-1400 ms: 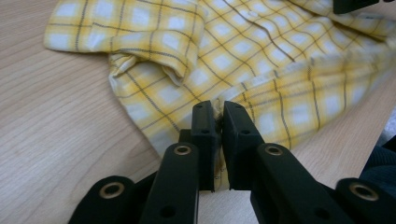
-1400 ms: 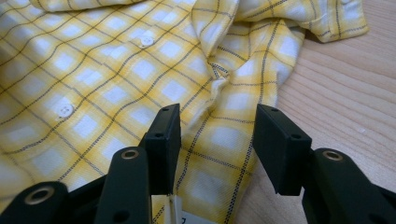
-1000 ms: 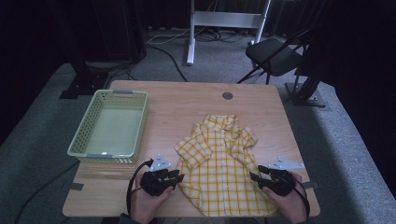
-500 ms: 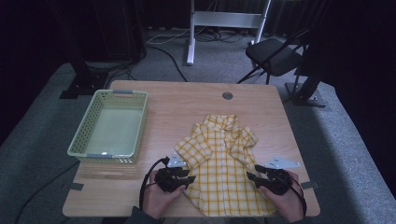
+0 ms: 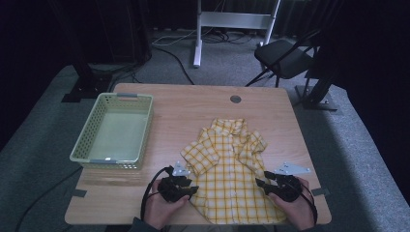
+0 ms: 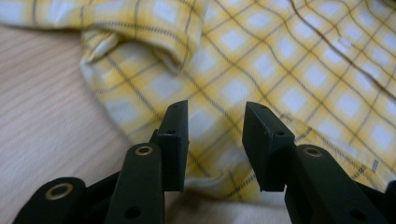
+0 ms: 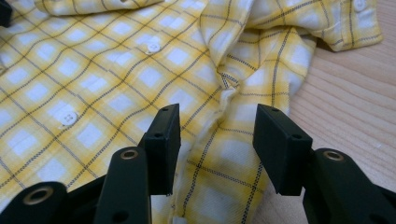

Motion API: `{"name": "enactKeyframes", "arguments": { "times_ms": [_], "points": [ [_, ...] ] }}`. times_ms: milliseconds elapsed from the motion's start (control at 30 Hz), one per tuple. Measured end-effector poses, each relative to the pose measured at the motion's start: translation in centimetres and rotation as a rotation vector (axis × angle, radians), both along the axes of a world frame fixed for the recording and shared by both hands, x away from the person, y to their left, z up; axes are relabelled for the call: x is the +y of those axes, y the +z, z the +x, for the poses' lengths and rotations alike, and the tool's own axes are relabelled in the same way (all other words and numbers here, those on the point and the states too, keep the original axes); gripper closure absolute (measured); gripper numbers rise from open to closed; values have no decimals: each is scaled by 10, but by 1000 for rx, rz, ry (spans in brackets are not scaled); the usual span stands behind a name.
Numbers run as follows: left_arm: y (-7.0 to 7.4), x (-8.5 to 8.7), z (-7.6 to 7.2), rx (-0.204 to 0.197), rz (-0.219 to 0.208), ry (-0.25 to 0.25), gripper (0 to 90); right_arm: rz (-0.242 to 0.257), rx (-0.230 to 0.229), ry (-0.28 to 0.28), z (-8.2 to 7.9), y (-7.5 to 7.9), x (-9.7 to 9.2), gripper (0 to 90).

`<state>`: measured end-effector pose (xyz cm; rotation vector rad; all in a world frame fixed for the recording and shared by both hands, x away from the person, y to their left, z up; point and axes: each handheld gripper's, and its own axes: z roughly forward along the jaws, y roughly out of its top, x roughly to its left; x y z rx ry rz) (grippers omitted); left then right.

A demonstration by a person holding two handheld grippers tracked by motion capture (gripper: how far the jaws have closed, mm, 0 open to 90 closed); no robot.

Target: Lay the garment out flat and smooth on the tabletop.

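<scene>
A yellow plaid short-sleeved shirt point(image 5: 232, 169) lies flat, buttoned side up, on the wooden table point(image 5: 183, 111), collar away from me. My left gripper point(image 5: 191, 189) sits at the shirt's lower left edge. In the left gripper view its jaws point(image 6: 215, 109) have just been opening and now stand apart over the hem fabric point(image 6: 289, 60) without pinching it. My right gripper point(image 5: 261, 184) rests at the lower right edge. In the right gripper view it point(image 7: 217, 112) is wide open, straddling the side seam of the shirt point(image 7: 116, 60), pads off the cloth.
An empty pale green plastic basket point(image 5: 109, 163) stands on the table's left half. A round cable hole point(image 5: 235, 99) lies near the far edge. Both hands are close to the table's front edge. A folding chair point(image 5: 285, 58) stands on the floor beyond.
The left hand has shifted a little to the right, up to the shirt's left edge, and its jaws look wider apart. The right hand and the shirt have stayed put.
</scene>
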<state>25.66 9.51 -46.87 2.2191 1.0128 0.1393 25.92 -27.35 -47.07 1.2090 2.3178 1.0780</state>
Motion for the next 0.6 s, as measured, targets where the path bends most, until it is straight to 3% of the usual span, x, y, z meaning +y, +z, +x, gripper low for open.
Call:
{"name": "enactKeyframes", "arguments": {
  "times_ms": [167,267,333,600],
  "points": [
    [1,13,-6,-1,3,21,609,-5,7,-3,0,-1,-1,509],
    [1,19,-7,2,26,39,603,-7,8,-4,0,-2,-1,509],
    [0,23,-8,1,11,47,600,-10,7,-4,0,-2,-1,509],
    [1,34,-8,2,23,82,595,-10,11,-5,1,-3,-1,508]
  ]
}}
